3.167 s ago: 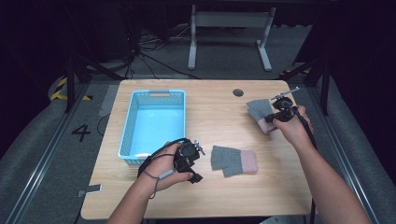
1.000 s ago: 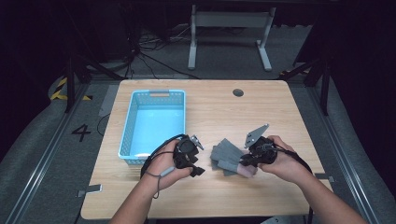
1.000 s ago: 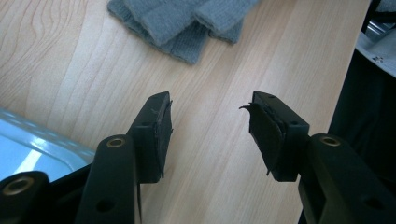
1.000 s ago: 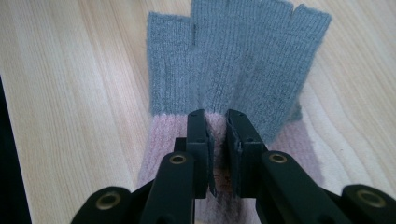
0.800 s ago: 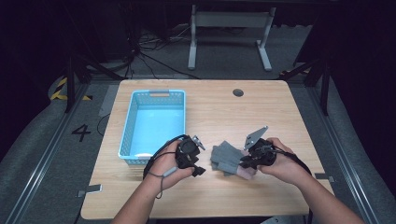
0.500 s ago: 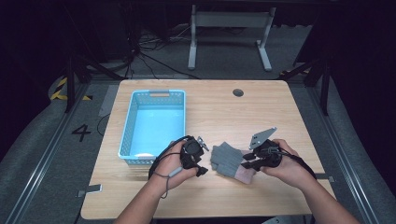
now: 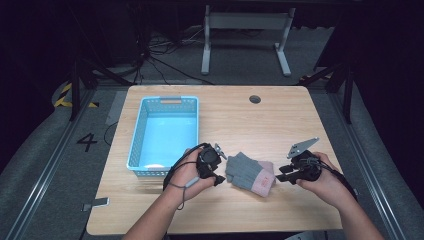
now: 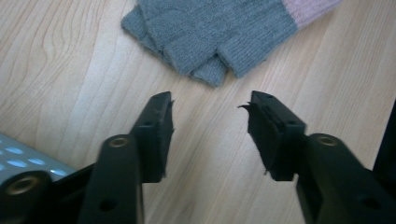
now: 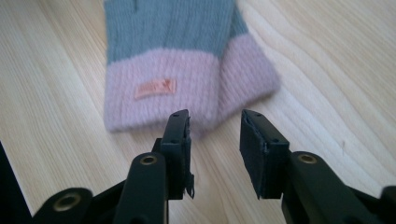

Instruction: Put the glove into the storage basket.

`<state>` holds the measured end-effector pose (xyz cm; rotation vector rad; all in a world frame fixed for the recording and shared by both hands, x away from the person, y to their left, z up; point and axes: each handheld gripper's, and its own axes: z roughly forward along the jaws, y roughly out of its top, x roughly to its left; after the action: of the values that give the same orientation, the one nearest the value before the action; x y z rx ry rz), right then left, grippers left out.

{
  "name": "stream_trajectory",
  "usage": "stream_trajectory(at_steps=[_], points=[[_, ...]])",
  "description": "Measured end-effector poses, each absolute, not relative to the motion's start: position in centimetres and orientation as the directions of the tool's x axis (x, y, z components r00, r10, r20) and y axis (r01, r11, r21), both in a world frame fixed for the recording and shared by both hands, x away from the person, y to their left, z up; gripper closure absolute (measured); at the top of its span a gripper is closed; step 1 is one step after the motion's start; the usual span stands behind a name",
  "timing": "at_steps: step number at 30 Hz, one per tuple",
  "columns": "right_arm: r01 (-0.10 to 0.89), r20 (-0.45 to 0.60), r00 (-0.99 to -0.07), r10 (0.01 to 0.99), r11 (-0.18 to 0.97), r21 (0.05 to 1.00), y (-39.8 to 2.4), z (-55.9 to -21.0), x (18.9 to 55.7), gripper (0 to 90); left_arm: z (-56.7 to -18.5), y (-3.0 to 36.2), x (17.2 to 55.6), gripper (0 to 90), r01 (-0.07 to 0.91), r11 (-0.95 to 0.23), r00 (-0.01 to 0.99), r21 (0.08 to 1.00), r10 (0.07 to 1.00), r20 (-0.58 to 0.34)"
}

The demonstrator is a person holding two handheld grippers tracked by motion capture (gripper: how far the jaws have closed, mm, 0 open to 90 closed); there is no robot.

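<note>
High view: a pair of grey gloves with pink cuffs (image 7: 248, 173) lies stacked flat on the wooden counter (image 7: 280, 120), near the front edge, about midway between the side edges. The left gripper (image 7: 216, 165) sits just beside the gloves on their finger side, hand resting on the counter; the right gripper (image 7: 281, 176) is just off the cuff end, nothing held. A light blue basket (image 7: 135, 150) stands toward the left edge, its front corner close to the left hand. Left gripper view: its fingers (image 8: 156, 133) are spread, bare wood between them, grey glove fingertips (image 8: 210, 37) lie just ahead, not touched; basket rim (image 8: 18, 156) at lower left. Right gripper view: its fingers (image 9: 180, 140) have just been opening and now stand apart with only wood between them; the pink cuffs (image 9: 163, 88) lie right in front of the tips, one fingertip at the cuff edge, whether it touches I cannot tell; a small label (image 9: 155, 87) is on the upper cuff.
</note>
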<state>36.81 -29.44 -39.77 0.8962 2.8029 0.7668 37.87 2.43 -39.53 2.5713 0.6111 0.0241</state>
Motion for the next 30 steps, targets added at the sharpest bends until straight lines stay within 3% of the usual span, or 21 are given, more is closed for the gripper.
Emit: stream_trajectory(at_steps=[30], points=[[0.503, 0.011, -0.827, 0.562, 0.731, 0.46, -28.4, -42.1, 36.4, 65.9, -42.2, -0.7, 40.1, 54.2, 0.486, -0.769, 0.866, 0.416, 0.487, -0.11]])
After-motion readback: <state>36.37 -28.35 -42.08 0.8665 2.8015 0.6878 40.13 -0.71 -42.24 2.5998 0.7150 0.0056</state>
